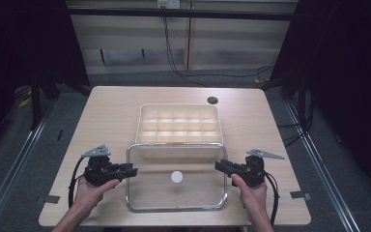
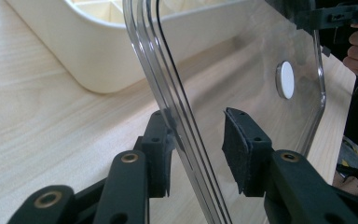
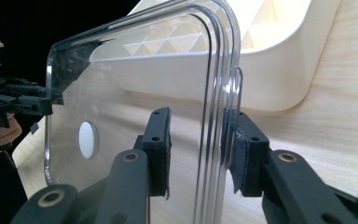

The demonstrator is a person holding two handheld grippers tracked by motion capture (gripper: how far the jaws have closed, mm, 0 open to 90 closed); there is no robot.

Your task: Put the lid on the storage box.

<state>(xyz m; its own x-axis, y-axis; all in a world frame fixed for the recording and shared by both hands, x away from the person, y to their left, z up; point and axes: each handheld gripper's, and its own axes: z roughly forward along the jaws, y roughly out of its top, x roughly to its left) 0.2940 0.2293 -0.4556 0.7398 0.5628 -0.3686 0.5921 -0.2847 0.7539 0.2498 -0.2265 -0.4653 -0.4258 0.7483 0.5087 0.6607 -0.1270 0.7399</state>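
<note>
Clear plastic, a lid (image 1: 176, 178) with a white dot (image 1: 177, 177) lies on the table (image 1: 106, 111) just before a cream tray (image 1: 178, 124), overlapping its near wall in the high view. The left gripper (image 1: 130, 171) meets its left edge, the right gripper (image 1: 221, 166) its right edge. In the left gripper view, the lid's rim (image 2: 177, 116) stands between narrow jaws, touching one pad; the other stands clear. In the right gripper view, the rim (image 3: 216, 126) touches one pad, with a gap at the other.
</note>
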